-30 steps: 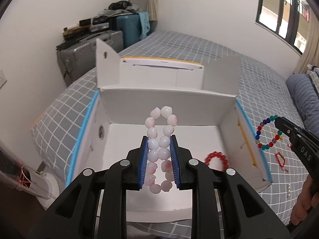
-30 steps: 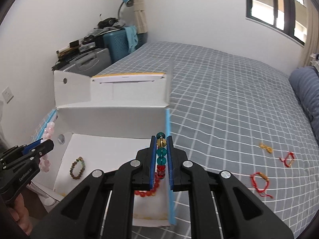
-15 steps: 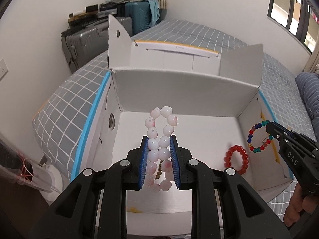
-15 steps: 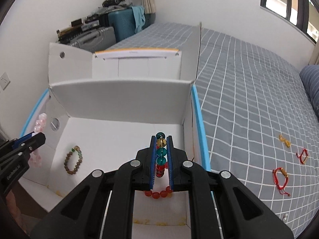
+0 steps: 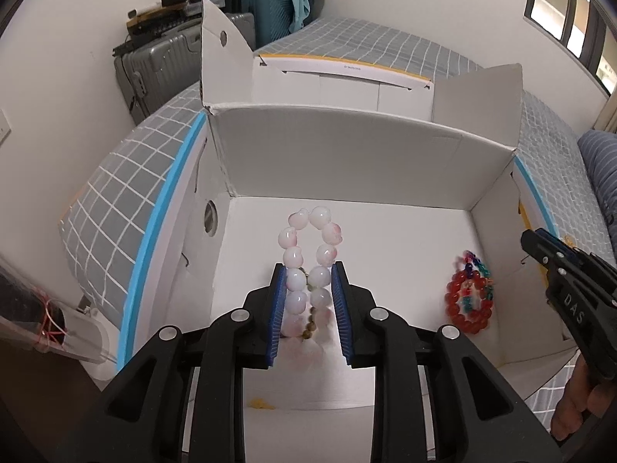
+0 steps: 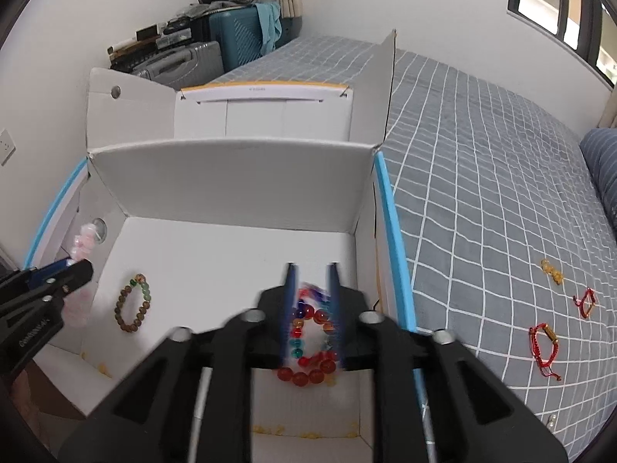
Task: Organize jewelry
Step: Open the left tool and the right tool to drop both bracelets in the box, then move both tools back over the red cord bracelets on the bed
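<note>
White cardboard forms the open box [image 5: 347, 162] on the grey checked bed [image 6: 482, 177], and everything here is placed against that box. Over its floor, toward the near-left part, the left gripper [image 5: 308, 301] is pinched on the pink bead bracelet [image 5: 310, 254]: the two blue pads press the loop's sides together, so its upper end stands up above the fingertips and its lower beads hang between the jaws. Directly beneath that loop, on the box floor, lies a brown-and-green bead bracelet [image 6: 133, 303], partly hidden in the left wrist view.

Near the box's right wall the right gripper [image 6: 311, 301] has its jaws parted. The multicoloured bead bracelet [image 6: 304, 320] shows blurred between them without either pad visibly pressing it, overlapping the red bead bracelet [image 6: 308, 370] that rests on the box floor. Whether the multicoloured one is already resting there or still in the air cannot be told.

Outside the box, on the bed to its right, lie two red cord bracelets [image 6: 543, 349] and a small yellow charm [image 6: 552, 270], well apart from both grippers.
</note>
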